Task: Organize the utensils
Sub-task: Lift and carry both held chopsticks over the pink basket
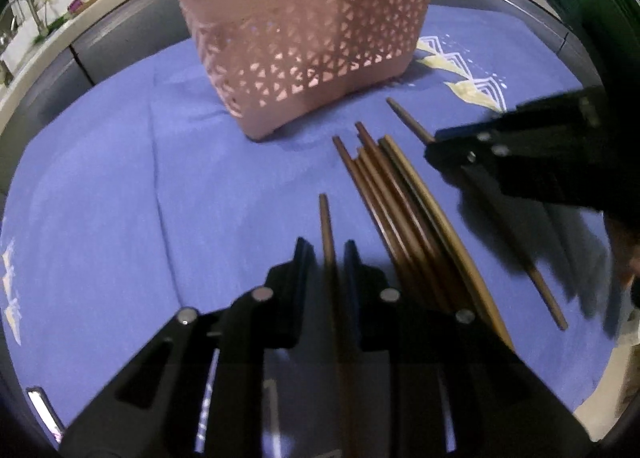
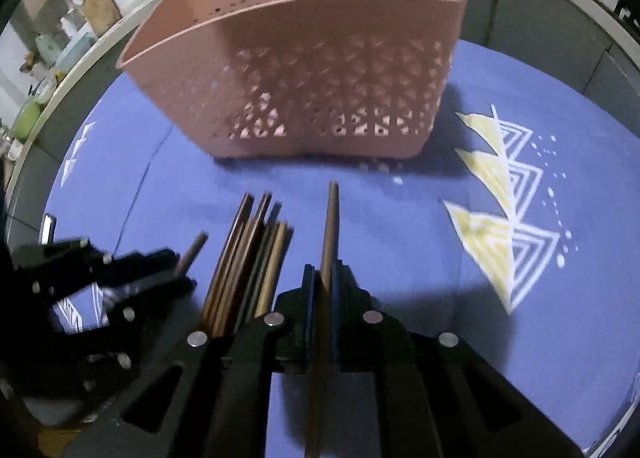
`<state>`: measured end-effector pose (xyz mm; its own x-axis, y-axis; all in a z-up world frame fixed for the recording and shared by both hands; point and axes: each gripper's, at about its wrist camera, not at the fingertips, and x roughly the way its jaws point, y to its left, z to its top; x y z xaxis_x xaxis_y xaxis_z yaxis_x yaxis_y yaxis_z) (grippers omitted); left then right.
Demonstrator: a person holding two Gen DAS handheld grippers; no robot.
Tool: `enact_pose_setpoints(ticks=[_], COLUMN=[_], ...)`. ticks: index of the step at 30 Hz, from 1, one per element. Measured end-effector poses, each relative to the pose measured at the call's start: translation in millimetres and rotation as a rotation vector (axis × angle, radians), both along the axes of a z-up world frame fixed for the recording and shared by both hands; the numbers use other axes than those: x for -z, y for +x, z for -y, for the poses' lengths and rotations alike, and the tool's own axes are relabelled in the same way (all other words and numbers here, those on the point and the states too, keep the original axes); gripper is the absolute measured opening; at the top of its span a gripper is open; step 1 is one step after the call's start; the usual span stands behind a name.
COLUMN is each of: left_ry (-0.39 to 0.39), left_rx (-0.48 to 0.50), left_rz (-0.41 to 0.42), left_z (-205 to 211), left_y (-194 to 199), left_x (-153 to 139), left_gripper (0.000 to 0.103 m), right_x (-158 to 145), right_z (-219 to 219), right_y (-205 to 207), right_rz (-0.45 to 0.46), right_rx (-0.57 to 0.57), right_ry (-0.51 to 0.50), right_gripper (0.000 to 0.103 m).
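Note:
A pink perforated utensil basket point(image 1: 304, 42) with an inner divider stands on a blue cloth point(image 1: 120, 198); it also shows in the right wrist view point(image 2: 312, 70). Several brown chopsticks point(image 1: 404, 210) lie in a bundle in front of it, seen too in the right wrist view point(image 2: 248, 258). My left gripper point(image 1: 328, 254) is shut on a single chopstick point(image 1: 326, 226), left of the bundle. My right gripper point(image 2: 324, 274) is shut on another chopstick point(image 2: 331, 218) pointing at the basket. The right gripper also shows in the left wrist view point(image 1: 444, 154).
The cloth has white and yellow triangle prints point(image 2: 500, 210). A grey surface point(image 1: 120, 26) surrounds the cloth. A cluttered counter with bottles point(image 2: 80, 18) lies beyond. The left gripper appears at the right wrist view's left point(image 2: 184, 270).

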<state>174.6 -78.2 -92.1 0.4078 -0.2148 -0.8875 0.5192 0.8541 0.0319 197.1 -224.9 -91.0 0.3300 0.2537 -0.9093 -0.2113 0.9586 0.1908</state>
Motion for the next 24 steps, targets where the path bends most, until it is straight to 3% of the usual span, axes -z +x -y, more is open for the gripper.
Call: enact_pose_setpoints(ticks=[3,6,11,15,20,24], left_ry=[0.004,0.008,-0.063,-0.196,-0.317,-0.389], left_rx=[0.010,0.002,-0.010,0.014,0.034,0.025], left_rz=[0.003,0.031,0.047,0.137,0.267,0.348], left_z=[6.1,8.2,-5.1,-29.4,-54.0,-68.4], left_y=[-1.9,-4.6,-11.8,-35.8,-63.8,-76.0], left_x=[-0.7,-0.6,-19.3,-75.8,-142.1,-183.6], left_gripper=[0.006,0.005,0.004,0.004,0.004,0.004], right_x=[-0.8,-0.6,-14.5,-58.4,-115.1,-154.1], right_z=[-2.3,-10.6,-2.7,14.7,33.2,34.1], right_y=[11.0,11.1,-20.3,-69.4,-118.1,-124.5], right_rz=[0.008,0.043,0.102,0.275,0.530,0.674], right_rx=[0.005,-0.008,0.008,-0.010,0.005,0.039], right_ry=[-0.028,-0.085,0.044,0.160,0.200,0.224], right_gripper=[0.009,0.006,0.005,0.005,0.005,0.005])
